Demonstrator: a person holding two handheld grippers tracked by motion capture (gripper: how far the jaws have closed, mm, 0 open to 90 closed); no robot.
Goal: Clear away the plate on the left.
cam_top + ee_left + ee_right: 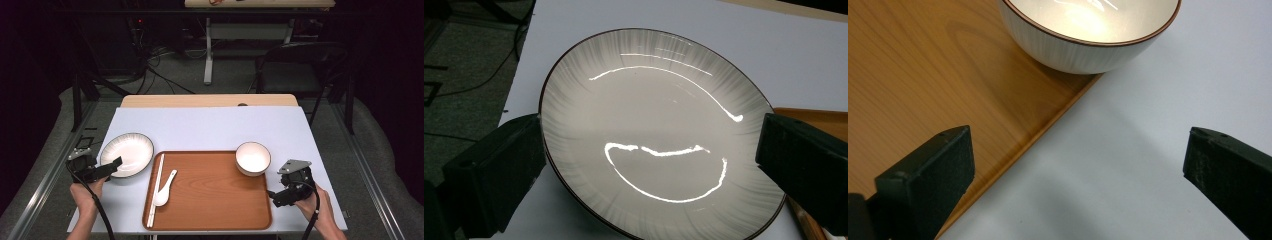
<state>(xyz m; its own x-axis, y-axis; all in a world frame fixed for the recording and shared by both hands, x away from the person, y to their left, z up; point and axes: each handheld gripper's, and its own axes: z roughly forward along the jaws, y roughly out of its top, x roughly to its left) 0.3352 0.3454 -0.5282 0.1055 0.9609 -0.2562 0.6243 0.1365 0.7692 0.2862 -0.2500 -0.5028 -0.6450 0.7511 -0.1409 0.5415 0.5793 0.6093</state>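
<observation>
A wide white plate (pixel 126 154) with a dark rim lies on the table to the left of a wooden tray (pixel 215 200). My left gripper (pixel 106 170) is at the plate's near-left edge. In the left gripper view its jaws stand wide apart on either side of the plate (pixel 654 125), so the left gripper (pixel 651 150) is open and holds nothing. A white bowl (pixel 253 158) stands on the tray's far right corner. My right gripper (pixel 287 189) hovers open at the tray's right edge, short of the bowl (pixel 1083 35); between the right gripper's (pixel 1080 150) jaws lie only tray edge and table.
A white spoon (pixel 165 189) and a pair of chopsticks (pixel 156 187) lie at the tray's left side. The pale table cover (pixel 210 127) extends behind the tray. A chair (pixel 295 65) and cables sit on the floor beyond the table.
</observation>
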